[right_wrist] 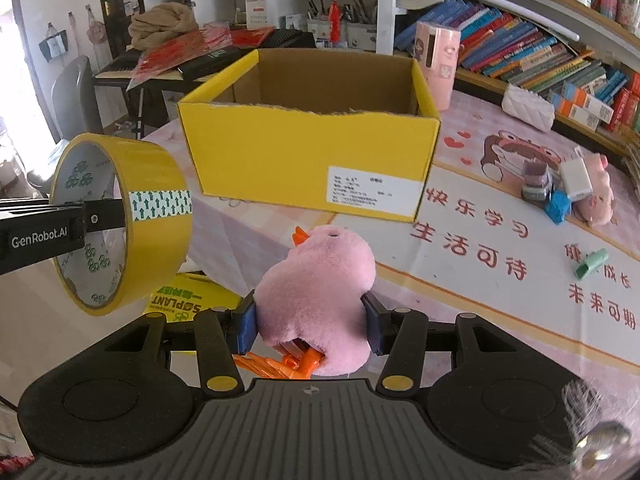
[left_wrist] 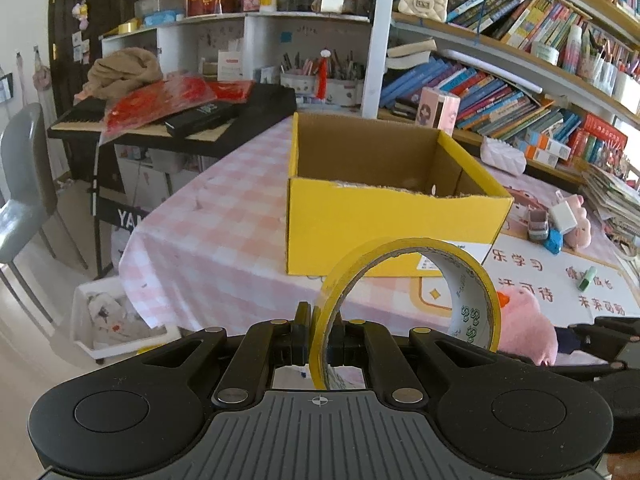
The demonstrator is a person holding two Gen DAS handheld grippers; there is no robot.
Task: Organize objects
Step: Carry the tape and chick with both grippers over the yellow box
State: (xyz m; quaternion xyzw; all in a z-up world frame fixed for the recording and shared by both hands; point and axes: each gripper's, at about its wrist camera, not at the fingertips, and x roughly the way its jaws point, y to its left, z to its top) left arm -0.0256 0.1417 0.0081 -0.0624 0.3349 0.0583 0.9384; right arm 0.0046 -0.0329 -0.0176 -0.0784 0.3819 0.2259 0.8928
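Left gripper (left_wrist: 320, 334) clenched on the wall of a yellow tape roll (left_wrist: 404, 300), held up in the air. Right gripper (right_wrist: 310, 318) fingers grasping a pink plush duck (right_wrist: 320, 288). Both near the open yellow box (right_wrist: 308, 152) on the bench (left_wrist: 212, 232).

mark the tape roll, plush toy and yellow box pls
tape roll (right_wrist: 158, 236): right wrist view, outer yellow band.
plush toy (right_wrist: 316, 300): right wrist view, pink body.
yellow box (right_wrist: 308, 152): right wrist view, front wall.
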